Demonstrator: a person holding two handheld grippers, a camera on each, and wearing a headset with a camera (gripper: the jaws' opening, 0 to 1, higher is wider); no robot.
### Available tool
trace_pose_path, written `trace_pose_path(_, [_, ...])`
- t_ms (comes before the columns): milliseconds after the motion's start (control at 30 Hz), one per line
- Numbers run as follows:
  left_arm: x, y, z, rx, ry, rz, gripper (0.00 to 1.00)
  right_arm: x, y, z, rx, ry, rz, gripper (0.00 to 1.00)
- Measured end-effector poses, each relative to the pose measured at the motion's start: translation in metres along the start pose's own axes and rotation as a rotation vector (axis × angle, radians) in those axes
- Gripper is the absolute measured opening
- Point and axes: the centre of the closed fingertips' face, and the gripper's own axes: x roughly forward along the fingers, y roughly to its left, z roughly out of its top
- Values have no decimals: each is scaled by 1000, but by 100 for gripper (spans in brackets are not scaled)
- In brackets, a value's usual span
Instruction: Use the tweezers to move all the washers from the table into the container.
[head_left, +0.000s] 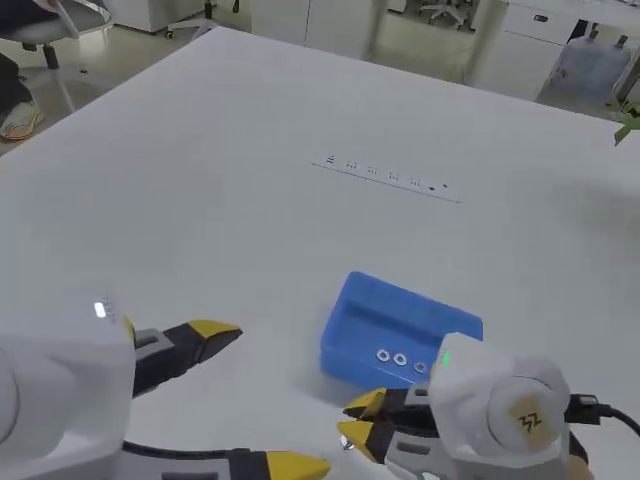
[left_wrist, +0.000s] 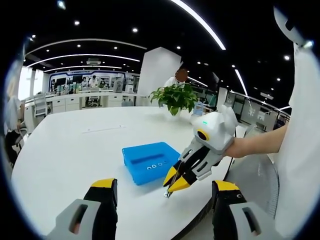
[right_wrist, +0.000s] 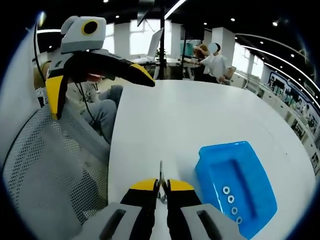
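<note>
A blue container (head_left: 352, 318) (left_wrist: 145, 153) (right_wrist: 252, 170) stands on the white table near its front edge, with a row of small washers (head_left: 400, 359) (right_wrist: 231, 198) lying in it. Just in front of the container, my right gripper (head_left: 358, 420) (left_wrist: 176, 181) (right_wrist: 161, 187) is shut on thin metal tweezers (right_wrist: 161, 176). Their tip (left_wrist: 166, 194) points down at the table beside the container. I cannot tell whether the tip holds a washer. To the left, my left gripper (head_left: 255, 398) (left_wrist: 165, 187) (right_wrist: 97, 82) hovers open with nothing between its jaws.
A flush socket strip (head_left: 385, 178) lies in the table further back. The table edge runs close under the grippers, with a mesh chair (right_wrist: 45, 170) beside it. A potted plant (left_wrist: 175, 97) stands at the far end, and people are in the background.
</note>
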Motion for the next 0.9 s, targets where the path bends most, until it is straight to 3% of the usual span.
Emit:
trace_pose_path(100, [0, 1, 3, 4, -6, 0, 78, -1, -3, -2, 55, -22, -25, 3])
trace_pose_path(167, [0, 1, 4, 2, -12, 1, 78, -1, -4, -1, 131, -58, -18, 3])
trace_pose_path(200, [0, 1, 4, 0, -12, 0, 78, -2, -7, -2, 128, -59, -23, 3])
trace_pose_path(333, [1, 1, 1, 12, 5, -5, 77, -7, -14, -3, 222, -99, -50, 3])
trace_pose_path(500, [0, 3, 2, -2, -4, -1, 77, -15, -17, -6, 315, -132, -43, 3])
trace_pose_path(900, [3, 0, 2, 8, 1, -12, 77, -35, -41, 15, 320, -184, -56, 3])
